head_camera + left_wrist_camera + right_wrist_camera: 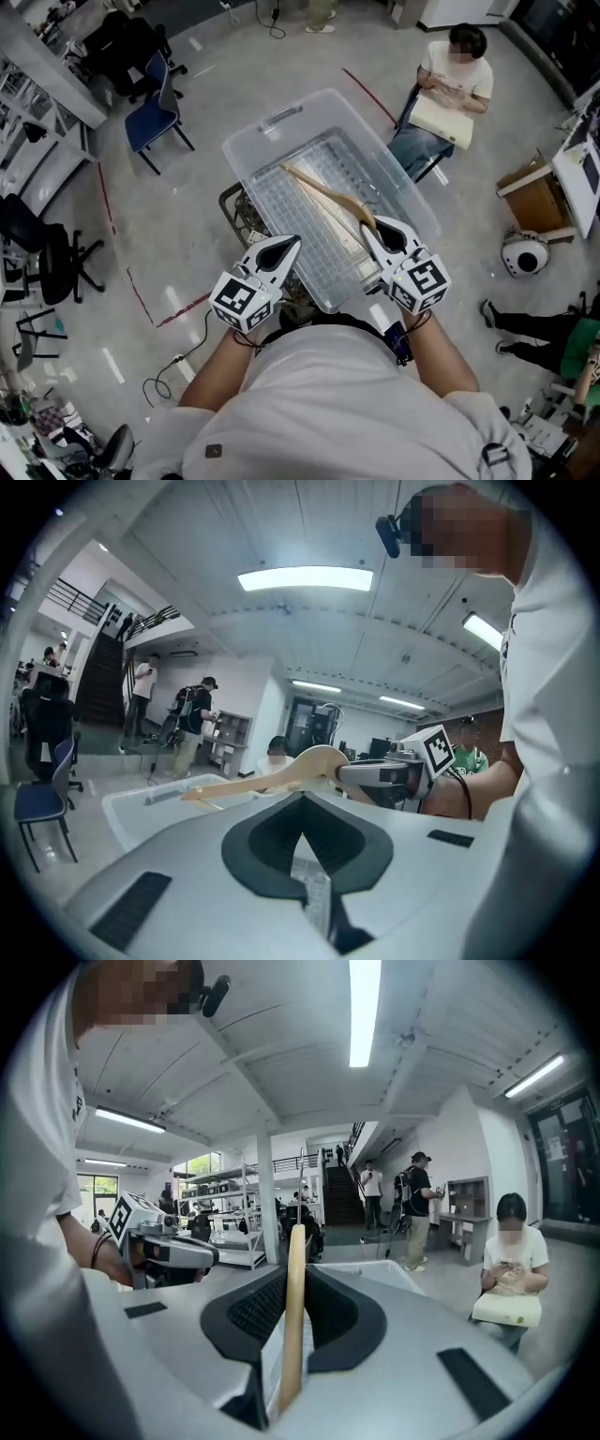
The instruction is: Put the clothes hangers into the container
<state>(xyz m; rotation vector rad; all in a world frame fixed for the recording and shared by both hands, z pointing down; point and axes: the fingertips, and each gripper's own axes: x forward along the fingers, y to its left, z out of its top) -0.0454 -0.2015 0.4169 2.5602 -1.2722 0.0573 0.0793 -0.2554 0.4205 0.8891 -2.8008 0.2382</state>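
Observation:
A clear plastic container (273, 123) with a grid-patterned floor stands in front of me. My right gripper (374, 231) is shut on a curved wooden clothes hanger (327, 194), which reaches out over the container toward its far left. In the right gripper view the hanger (294, 1316) stands edge-on between the black pads. Pale wooden pieces (343, 241) lie in the container under it; I cannot tell what they are. My left gripper (285, 247) hovers at the near left rim, shut and holding nothing. From the left gripper view (302, 834), the hanger (281, 778) and right gripper (377, 773) show ahead.
A dark wire cart (240, 212) sits under the container's left side. A seated person (452, 86) is at the far right, with a blue chair (154, 113) far left and a black office chair (39, 246) at left. A cardboard box (535, 198) stands at right.

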